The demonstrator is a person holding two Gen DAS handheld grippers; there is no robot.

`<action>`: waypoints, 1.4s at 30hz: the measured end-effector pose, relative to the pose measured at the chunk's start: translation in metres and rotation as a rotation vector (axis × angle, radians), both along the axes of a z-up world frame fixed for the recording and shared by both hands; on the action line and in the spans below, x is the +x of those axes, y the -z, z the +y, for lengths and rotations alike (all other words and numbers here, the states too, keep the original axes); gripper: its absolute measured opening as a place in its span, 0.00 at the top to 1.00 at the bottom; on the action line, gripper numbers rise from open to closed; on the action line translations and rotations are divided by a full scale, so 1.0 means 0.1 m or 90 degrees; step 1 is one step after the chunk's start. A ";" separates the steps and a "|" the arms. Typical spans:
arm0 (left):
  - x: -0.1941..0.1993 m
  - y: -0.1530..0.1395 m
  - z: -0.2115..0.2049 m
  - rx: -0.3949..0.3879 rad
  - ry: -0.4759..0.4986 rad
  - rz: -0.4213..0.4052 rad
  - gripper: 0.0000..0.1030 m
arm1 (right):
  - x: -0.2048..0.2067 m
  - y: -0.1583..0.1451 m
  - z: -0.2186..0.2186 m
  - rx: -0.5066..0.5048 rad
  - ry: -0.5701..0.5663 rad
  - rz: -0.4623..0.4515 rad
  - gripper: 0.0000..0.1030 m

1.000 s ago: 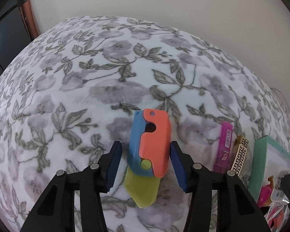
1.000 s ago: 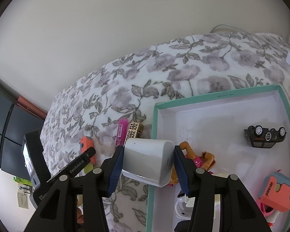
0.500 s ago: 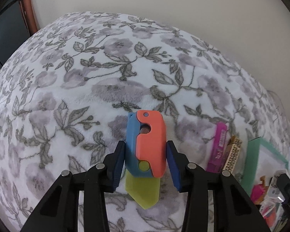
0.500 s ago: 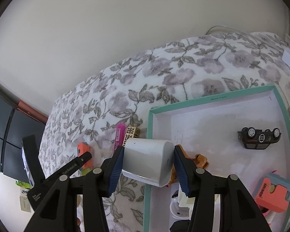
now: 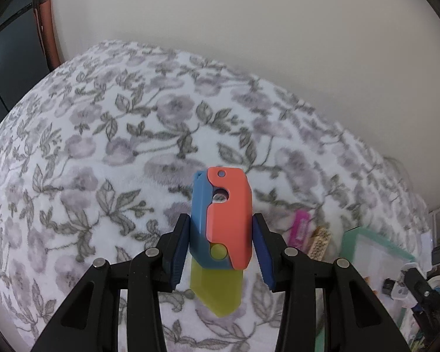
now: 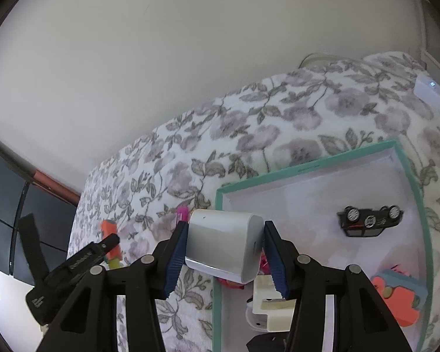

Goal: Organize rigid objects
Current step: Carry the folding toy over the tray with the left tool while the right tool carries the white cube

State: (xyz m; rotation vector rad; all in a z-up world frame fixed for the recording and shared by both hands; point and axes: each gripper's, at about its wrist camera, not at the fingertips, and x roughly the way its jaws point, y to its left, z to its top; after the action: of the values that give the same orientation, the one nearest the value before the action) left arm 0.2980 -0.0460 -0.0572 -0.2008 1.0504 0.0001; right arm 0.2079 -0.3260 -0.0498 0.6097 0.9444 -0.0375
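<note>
In the box: a toy car [image 6: 369,223], an orange toy [image 6: 396,296] and some white bits are already put in the green box [image 6: 308,166].
Left tongs [image 5: 220,249]: clamped on the toy knife [image 5: 223,220], held above the bed [image 5: 102,146].
Right tongs [image 6: 224,249]: clamped on a white block [image 6: 223,243], held over the box edge.
Left to do: both are not yet dropped in; a pink bar [image 5: 300,230] and a gold one [image 5: 319,243] are left lying on the bed.

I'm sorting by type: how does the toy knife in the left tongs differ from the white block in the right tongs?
The toy knife is multicoloured, orange and blue with a yellow-green blade; the white block is plain white. The knife is flat and long with a pointed blade; the block is a chunky box with rounded edges. The knife hangs over the blanket; the block hangs at the tray edge. Both are clamped and lifted.
</note>
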 end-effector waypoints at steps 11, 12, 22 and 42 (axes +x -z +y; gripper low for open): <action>-0.19 -0.63 -0.29 -0.039 0.058 -0.092 0.57 | -0.23 -0.35 -0.43 -0.058 0.070 -0.039 0.48; -0.21 -0.67 -0.33 -0.043 0.066 -0.097 0.57 | -0.25 -0.36 -0.47 -0.061 0.077 -0.039 0.48; -0.51 -0.84 -1.11 -0.079 0.211 -0.113 0.57 | -0.52 -0.39 -0.97 -0.060 0.146 -0.039 0.48; -0.78 -0.35 -2.11 -0.028 0.336 -0.028 0.57 | -0.57 0.02 -1.21 -0.073 0.132 0.054 0.48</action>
State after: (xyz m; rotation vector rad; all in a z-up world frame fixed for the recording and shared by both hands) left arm 0.2201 -0.2566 -0.0221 0.0421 1.0341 -0.5023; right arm 0.1505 -0.4467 -0.0519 0.6009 0.9512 -0.3021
